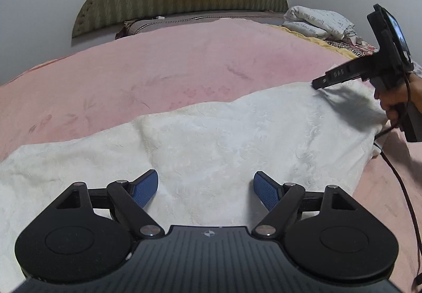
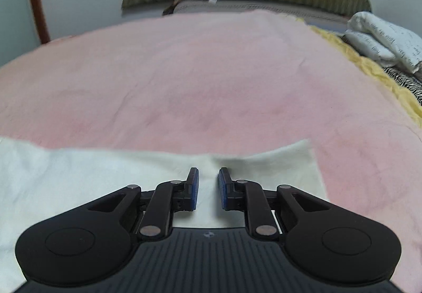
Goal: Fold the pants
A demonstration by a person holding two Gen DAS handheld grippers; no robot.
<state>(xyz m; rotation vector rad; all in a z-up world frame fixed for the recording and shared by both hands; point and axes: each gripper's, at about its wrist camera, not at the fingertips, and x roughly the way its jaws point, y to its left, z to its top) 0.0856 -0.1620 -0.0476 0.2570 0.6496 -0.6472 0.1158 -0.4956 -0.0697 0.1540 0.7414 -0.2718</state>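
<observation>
Left tool (image 1: 205, 187) hovers spread wide over the white pants (image 1: 211, 140) lying flat across the pink bed (image 1: 158, 68); right tool (image 2: 208, 187), narrowly parted and gripping nothing, hangs above their far edge.

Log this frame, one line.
phase: pre-grasp | pants: flat on pink blanket | left gripper: open, over pants | right gripper: open, narrow gap, at pants edge

- Left tool (image 1: 205, 188): blue-padded fingers (image 1: 145, 188) spread wide, nothing between them.
- Right tool (image 2: 207, 188): fingers (image 2: 194, 188) parted narrowly, level; gripped by the person's hand (image 1: 398, 100).
</observation>
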